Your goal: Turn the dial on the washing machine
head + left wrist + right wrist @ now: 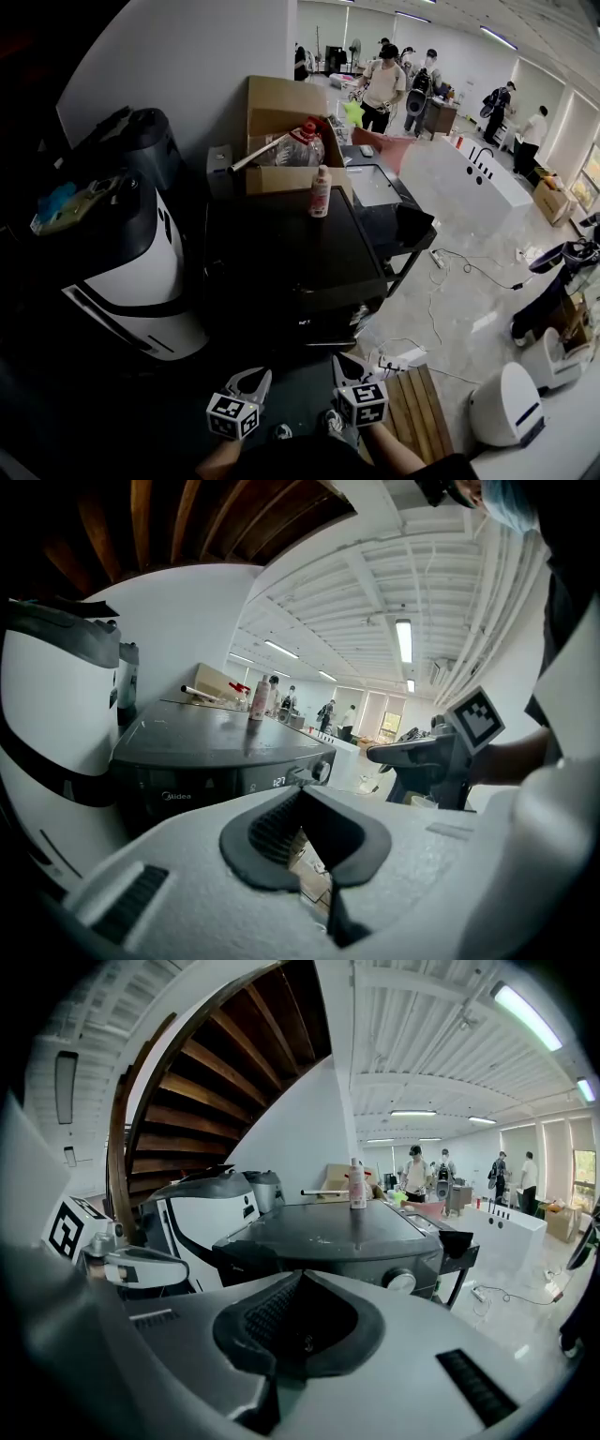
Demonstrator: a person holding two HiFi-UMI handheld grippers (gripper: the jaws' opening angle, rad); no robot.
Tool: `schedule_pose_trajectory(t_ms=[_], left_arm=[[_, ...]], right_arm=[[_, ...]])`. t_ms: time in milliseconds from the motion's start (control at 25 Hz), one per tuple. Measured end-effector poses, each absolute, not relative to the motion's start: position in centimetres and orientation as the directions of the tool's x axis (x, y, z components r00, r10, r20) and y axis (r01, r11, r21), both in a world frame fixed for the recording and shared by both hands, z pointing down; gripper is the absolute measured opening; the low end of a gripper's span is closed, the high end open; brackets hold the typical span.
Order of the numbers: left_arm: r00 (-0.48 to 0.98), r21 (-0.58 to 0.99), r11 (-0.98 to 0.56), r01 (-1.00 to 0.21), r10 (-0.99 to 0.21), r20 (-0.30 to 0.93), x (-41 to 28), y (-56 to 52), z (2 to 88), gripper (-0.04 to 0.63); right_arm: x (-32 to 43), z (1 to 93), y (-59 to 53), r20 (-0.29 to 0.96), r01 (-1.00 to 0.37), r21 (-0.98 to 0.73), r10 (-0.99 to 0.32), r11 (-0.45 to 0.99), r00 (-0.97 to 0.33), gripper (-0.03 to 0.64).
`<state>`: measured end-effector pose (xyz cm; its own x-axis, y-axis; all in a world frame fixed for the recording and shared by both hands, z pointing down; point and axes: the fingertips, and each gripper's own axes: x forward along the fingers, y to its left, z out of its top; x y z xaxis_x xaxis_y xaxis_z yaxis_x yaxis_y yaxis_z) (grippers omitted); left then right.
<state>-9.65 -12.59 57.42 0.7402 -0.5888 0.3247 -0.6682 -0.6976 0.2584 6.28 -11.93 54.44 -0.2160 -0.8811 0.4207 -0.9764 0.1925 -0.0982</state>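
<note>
"Head view: what's largest?"

"The washing machine (281,258), a dark boxy block with a flat, glossy lid. A rounded white-and-black plastic unit (141,281) stands just beside its left edge. An open brown cardboard box (281,108) sits at its back edge."

"And the grippers?"

"The left gripper (253,375) and right gripper (345,364) are matte white shells with ribbed dark pads. Both hang before the front edge, apart from it. Each has its jaws pressed together on nothing."

"Smaller things?"

"A slim pale bottle (321,192) stands upright near the lid's back edge. The dial (402,1282), a round silvery knob, sits on the front panel near its right corner, untouched."
</note>
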Motion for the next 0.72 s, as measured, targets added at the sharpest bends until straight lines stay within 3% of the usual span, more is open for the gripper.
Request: schedule_pose_trajectory(t_ms=[720], left_arm=[[0.747, 0.270, -0.705, -0.656, -0.556, 0.365, -7.7, -13.1, 57.5, 0.011]], right_arm=[[7.0, 54.8, -13.0, 0.448, -0.973, -0.074, -0.865, 0.218, -0.228, -0.002]])
